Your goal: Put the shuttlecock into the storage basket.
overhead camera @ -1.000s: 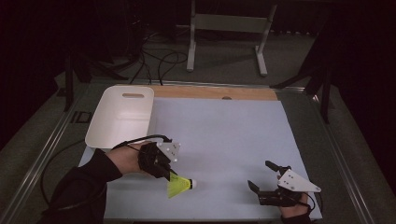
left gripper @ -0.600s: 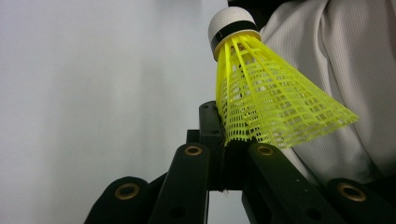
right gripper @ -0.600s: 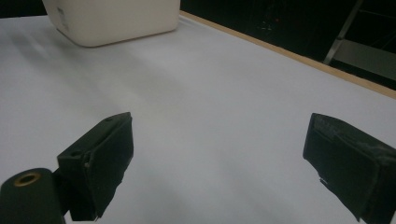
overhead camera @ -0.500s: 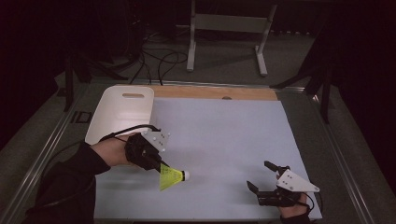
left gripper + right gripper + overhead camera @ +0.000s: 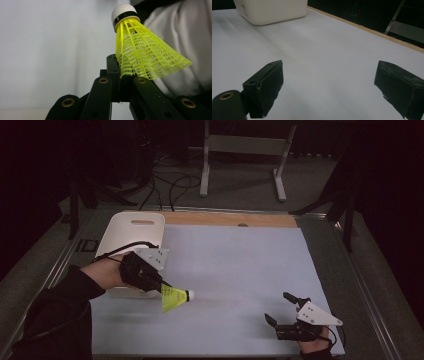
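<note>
Since a second ago we have lifted the left gripper (image 5: 162,287) off the pale blue mat (image 5: 240,270) and carried it leftward and away from us, toward the white bin (image 5: 135,227). The yellow shuttlecock (image 5: 175,298) pinched in its jaws has travelled with it. It now hangs in the air just beside the bin's near corner, its white cork tip pointing right.

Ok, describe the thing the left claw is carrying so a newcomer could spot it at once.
Start at the pale blue mat on the table, then go to the white bin at its left edge. Just in front of the bin, the left claw pinches a shuttlecock by its skirt: a neon-yellow mesh cone with a white, black-banded tip, the one bright-coloured item there.
</note>
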Tool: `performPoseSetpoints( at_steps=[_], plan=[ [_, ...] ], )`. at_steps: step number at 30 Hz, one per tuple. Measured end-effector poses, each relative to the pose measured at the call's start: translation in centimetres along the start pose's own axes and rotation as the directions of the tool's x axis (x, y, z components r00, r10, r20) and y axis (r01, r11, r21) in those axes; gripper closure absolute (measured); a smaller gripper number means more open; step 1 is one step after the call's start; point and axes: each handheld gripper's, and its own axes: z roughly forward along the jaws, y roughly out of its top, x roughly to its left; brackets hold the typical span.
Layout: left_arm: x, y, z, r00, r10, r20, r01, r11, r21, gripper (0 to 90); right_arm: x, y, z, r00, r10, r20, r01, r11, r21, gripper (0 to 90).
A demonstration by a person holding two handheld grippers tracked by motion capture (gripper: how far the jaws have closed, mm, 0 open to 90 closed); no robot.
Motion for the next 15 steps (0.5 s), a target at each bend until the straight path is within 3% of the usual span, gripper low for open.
performPoseSetpoints(
  at_steps=[15],
  plan=[
    [0.6,-0.8,-3.3,0.9994,0.004,-0.033,-0.005,0.9996,-0.027,89.6,0.0,0.0,0.0,1.0,-0.001,0.001,0.001,1.0,0.0,8.5]
  ],
)
